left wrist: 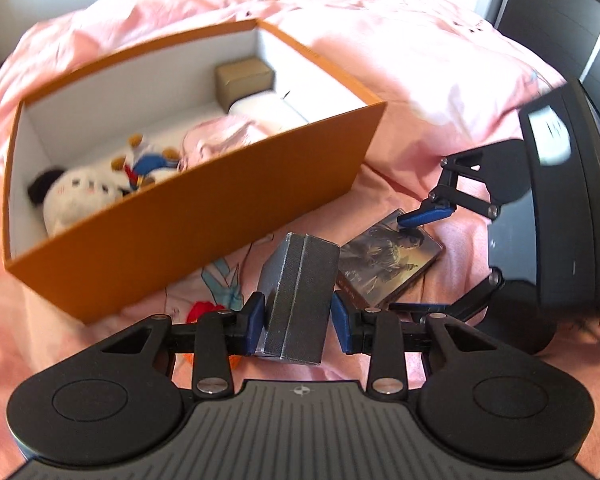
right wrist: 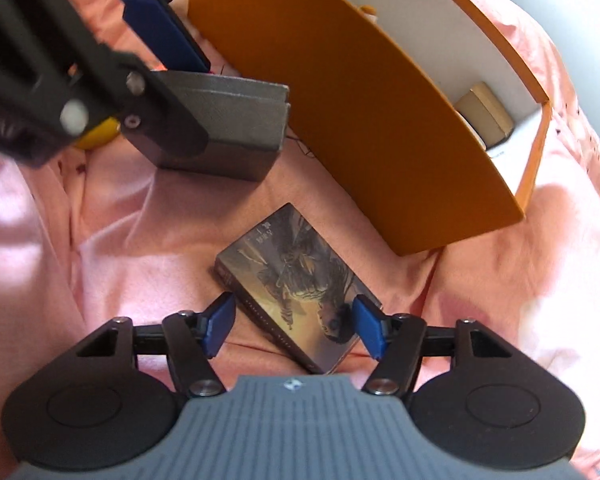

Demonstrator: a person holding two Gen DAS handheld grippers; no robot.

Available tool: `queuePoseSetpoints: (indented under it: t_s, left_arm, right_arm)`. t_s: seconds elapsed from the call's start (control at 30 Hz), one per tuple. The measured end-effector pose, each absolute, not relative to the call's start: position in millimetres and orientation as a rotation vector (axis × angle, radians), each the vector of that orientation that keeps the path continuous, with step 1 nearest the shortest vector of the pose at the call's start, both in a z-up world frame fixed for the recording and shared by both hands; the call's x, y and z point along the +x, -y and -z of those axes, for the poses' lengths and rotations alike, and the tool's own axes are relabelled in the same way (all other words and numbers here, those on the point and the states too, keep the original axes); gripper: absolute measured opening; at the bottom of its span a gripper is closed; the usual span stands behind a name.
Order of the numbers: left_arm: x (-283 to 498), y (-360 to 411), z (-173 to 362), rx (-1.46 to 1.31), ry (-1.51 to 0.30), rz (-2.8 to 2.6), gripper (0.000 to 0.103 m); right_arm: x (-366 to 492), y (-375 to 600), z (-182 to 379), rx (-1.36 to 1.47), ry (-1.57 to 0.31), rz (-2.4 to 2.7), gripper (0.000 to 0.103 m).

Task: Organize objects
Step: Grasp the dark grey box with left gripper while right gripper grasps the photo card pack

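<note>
My left gripper (left wrist: 298,326) is shut on a grey textured box (left wrist: 296,296), held just above the pink bedding in front of the orange storage box (left wrist: 204,216). The grey box also shows in the right wrist view (right wrist: 224,128), upper left. My right gripper (right wrist: 294,326) is open, its blue pads on either side of a dark illustrated card box (right wrist: 296,284) that lies flat on the bedding. The card box shows in the left wrist view (left wrist: 388,264) under the right gripper (left wrist: 410,264).
The orange box (right wrist: 364,100) holds a white plush toy (left wrist: 84,196), a small duck figure (left wrist: 148,164), pink cloth (left wrist: 224,136) and a tan carton (left wrist: 244,80). A red item (left wrist: 202,310) and a yellow item (right wrist: 96,136) lie on the bedding.
</note>
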State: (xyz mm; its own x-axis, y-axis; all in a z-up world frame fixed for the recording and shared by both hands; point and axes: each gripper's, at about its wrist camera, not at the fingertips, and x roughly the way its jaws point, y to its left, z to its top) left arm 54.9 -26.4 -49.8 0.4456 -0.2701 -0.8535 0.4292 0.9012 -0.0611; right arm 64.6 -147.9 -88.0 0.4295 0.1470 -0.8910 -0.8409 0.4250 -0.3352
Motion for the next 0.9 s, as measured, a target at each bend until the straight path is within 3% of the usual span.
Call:
queuePoseSetpoints:
  t_s: [0.37,0.7,0.9]
  left_arm:
    - [58.7,26.6,54.3,0.167,-1.020,0.432,0.041]
    - [57.5,26.1,53.9,0.159,-1.021,0.432,0.041]
    - [60.1,26.5,53.2,0.148,-1.023,0.428,0.041]
  right_arm:
    - [63.3,133.7,112.8,-1.061,-0.845,-0.719,0.076]
    - [60.7,137.4,88.0,-1.021,-0.780,-0.709,0.040]
    - [82.1,144.0,60.8,-0.914,-0.764,-0.640,0.028]
